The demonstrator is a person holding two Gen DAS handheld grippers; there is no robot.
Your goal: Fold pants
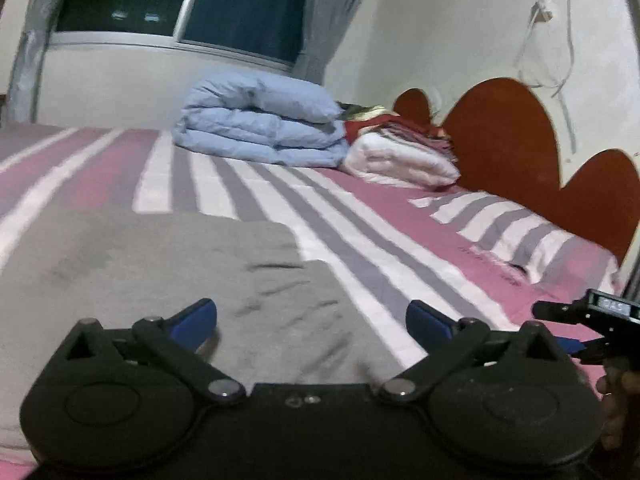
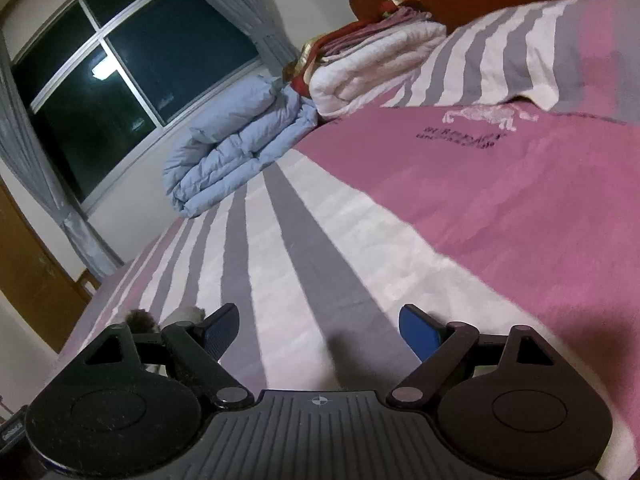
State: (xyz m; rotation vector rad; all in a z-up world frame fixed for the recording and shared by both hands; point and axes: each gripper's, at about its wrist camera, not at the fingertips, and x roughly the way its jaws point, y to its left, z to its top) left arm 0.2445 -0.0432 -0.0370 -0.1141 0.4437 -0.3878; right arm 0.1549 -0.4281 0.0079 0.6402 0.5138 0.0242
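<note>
- Your left gripper (image 1: pixel 311 322) hovers over the grey soft-fabric pants (image 1: pixel 160 280), its blue-padded jaws spread wide with nothing clamped between them.
- The pants lie flat and partly folded on the pink, white and grey striped bedspread (image 1: pixel 360 216), at the near edge of the bed, with one folded layer resting on top of another.
- Your right gripper (image 2: pixel 319 330) is released too, jaws apart and empty, over bare stripes of the bedspread beside the pants.
- In the left wrist view, the right gripper (image 1: pixel 592 320) shows at the far right edge, well apart from the pants.
- Beyond the pants, against the far wall, sits a folded pale blue puffy quilt (image 1: pixel 260 128).
- Just beside the quilt, a stack of white and red folded blankets (image 1: pixel 400 156) touches the reddish-brown scalloped wooden headboard (image 1: pixel 504 136).
- Above the quilt, a dark window (image 1: pixel 180 0) is framed by grey curtains.
</note>
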